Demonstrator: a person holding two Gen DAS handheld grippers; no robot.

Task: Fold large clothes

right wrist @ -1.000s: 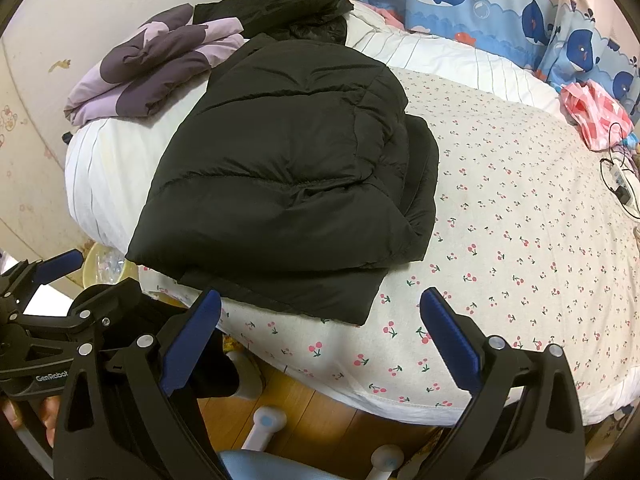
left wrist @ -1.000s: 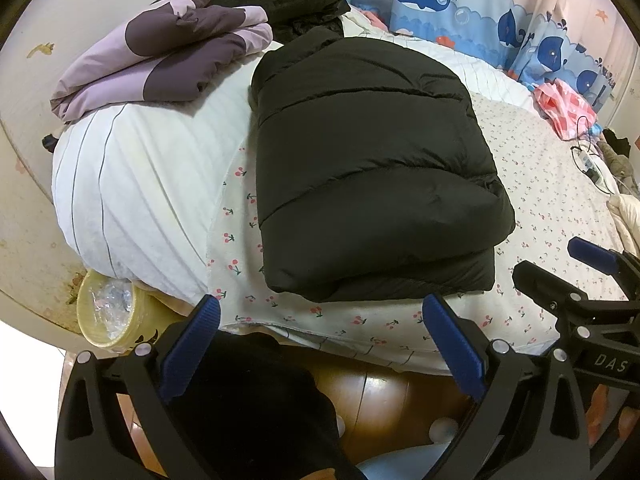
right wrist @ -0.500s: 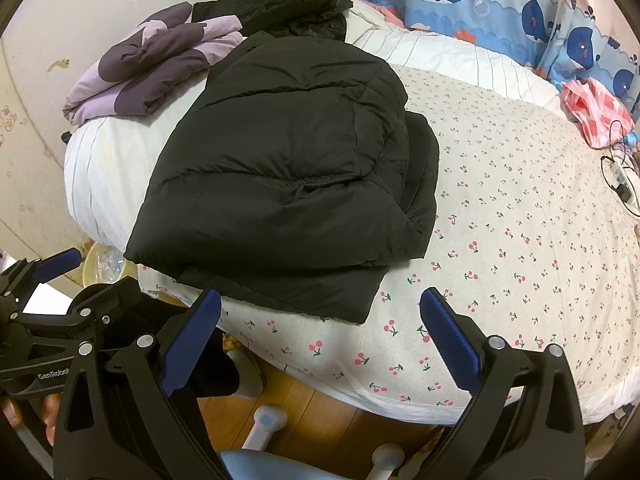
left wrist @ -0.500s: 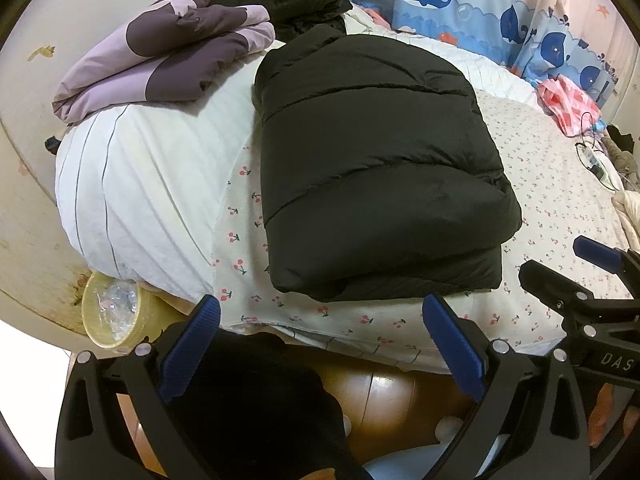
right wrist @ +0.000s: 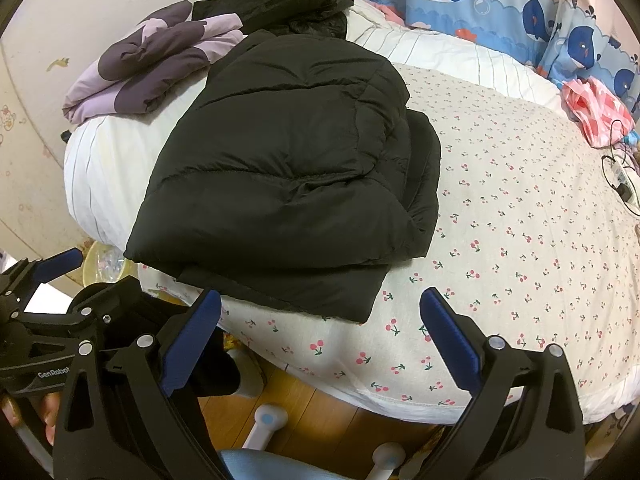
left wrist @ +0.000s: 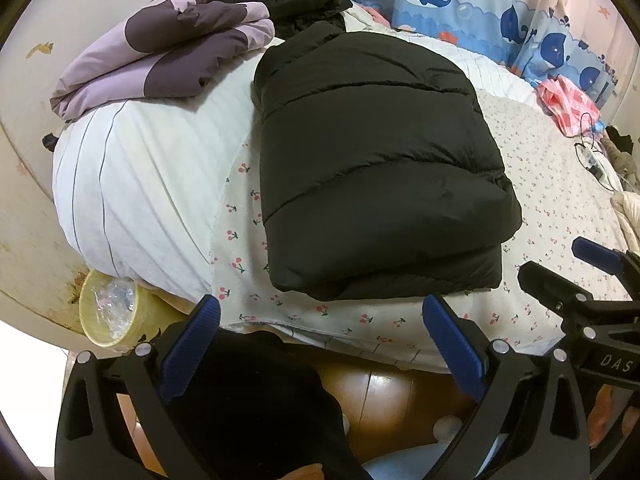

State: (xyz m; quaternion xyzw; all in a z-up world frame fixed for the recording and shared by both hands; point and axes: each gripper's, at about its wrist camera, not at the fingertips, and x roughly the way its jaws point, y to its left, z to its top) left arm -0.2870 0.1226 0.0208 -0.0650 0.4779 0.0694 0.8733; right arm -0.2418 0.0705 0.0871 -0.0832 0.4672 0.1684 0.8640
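A black puffer jacket (left wrist: 372, 164) lies folded into a thick rectangle on the cherry-print bed sheet (left wrist: 552, 184); it also shows in the right wrist view (right wrist: 288, 176). My left gripper (left wrist: 320, 344) is open and empty, held off the near edge of the bed, just short of the jacket's near end. My right gripper (right wrist: 320, 340) is open and empty, also off the bed's near edge, below the jacket's near right corner. Each gripper shows at the side of the other's view.
A folded purple garment (left wrist: 168, 64) and a black garment (left wrist: 288, 0) lie on the striped white pillow (left wrist: 136, 184) at the back left. A pink cloth (right wrist: 596, 112) and cables (right wrist: 620, 176) lie far right. Whale-print curtain (right wrist: 480, 4) behind. A yellow tub (left wrist: 108, 312) stands on the floor.
Both grippers have drifted slightly, so the jacket sits a little more to the right in the left view. The jacket itself has not moved. Both jaws stay open.
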